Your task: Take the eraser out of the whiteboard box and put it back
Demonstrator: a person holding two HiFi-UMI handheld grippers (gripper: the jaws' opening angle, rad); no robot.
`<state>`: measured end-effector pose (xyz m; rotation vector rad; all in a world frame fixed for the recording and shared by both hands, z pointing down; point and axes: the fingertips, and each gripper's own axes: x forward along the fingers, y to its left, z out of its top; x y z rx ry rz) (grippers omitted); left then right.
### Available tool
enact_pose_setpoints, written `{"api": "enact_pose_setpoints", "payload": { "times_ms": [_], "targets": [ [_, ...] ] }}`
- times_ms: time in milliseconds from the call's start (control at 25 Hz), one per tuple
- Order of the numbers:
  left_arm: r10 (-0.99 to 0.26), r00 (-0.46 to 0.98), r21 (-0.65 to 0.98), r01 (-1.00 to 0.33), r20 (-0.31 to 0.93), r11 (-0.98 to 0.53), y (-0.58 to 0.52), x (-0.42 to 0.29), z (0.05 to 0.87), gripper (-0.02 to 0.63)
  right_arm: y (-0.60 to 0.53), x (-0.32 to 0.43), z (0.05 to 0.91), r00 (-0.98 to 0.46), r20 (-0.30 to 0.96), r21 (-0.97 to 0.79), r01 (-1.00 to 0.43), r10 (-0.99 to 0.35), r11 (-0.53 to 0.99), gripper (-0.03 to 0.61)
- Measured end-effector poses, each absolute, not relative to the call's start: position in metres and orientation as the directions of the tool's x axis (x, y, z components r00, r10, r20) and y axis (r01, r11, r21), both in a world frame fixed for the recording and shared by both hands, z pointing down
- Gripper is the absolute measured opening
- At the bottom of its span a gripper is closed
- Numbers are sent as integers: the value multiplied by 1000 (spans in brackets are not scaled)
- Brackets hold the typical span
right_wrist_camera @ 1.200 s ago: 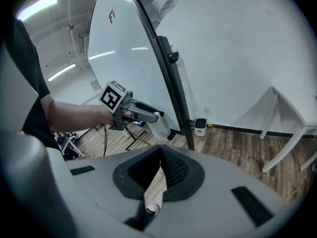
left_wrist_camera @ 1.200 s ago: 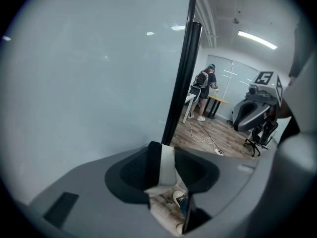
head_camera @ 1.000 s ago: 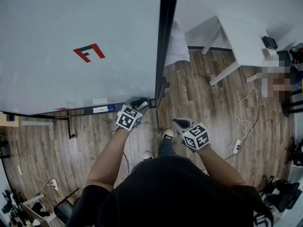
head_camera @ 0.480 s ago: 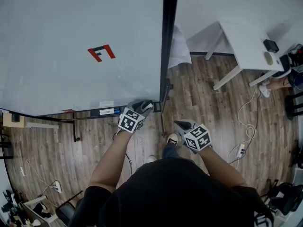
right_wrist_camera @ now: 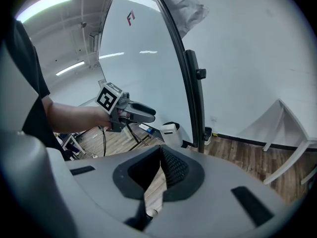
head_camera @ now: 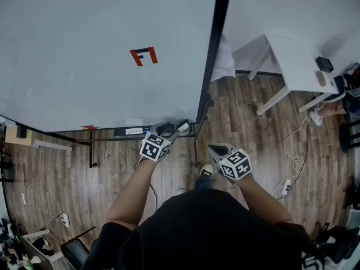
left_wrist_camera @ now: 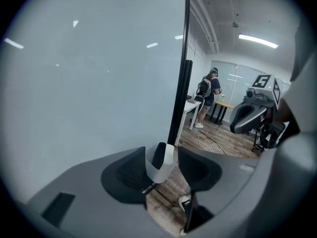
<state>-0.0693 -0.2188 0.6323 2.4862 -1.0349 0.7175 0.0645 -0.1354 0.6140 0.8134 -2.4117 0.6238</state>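
The right gripper (head_camera: 215,149) is nearest, hanging over the floor (head_camera: 253,122). Its jaws are closed tip to tip with nothing in them.

To its left and a little further out, the left gripper (head_camera: 170,130) points at the lower right corner of the whiteboard (head_camera: 84,55). Its jaws have just been opening and stand wide apart, and the pads press on nothing. Seen along them, the box (left_wrist_camera: 162,170) shows in the gap. In the right gripper view, though, the tips end just short of the box, on its left.

The white box sits at that lower right corner, against the black frame (head_camera: 211,66). The eraser (left_wrist_camera: 159,155) shows as a dark block standing inside it.

Higher on the whiteboard is a small red and black mark (head_camera: 144,55). Beyond the frame, well apart, a white desk (head_camera: 295,66) stands by the wall. A person (left_wrist_camera: 207,90) stands at the far end of the room.
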Motion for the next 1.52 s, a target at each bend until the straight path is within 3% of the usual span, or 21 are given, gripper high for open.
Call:
{"api": "enact_pose_setpoints", "payload": {
  "times_ms": [760,1520],
  "targets": [
    [-684,563,55,-789,465,-612,-164,-134,589,206,-113,43,595,-687,578,-227,-654,-440,721,-3],
    [-724,550,2,-797,416,-604,-99,-172,589,130,-89,23,583,-680,562,-199,-664,-471,721,-3]
  ]
}}
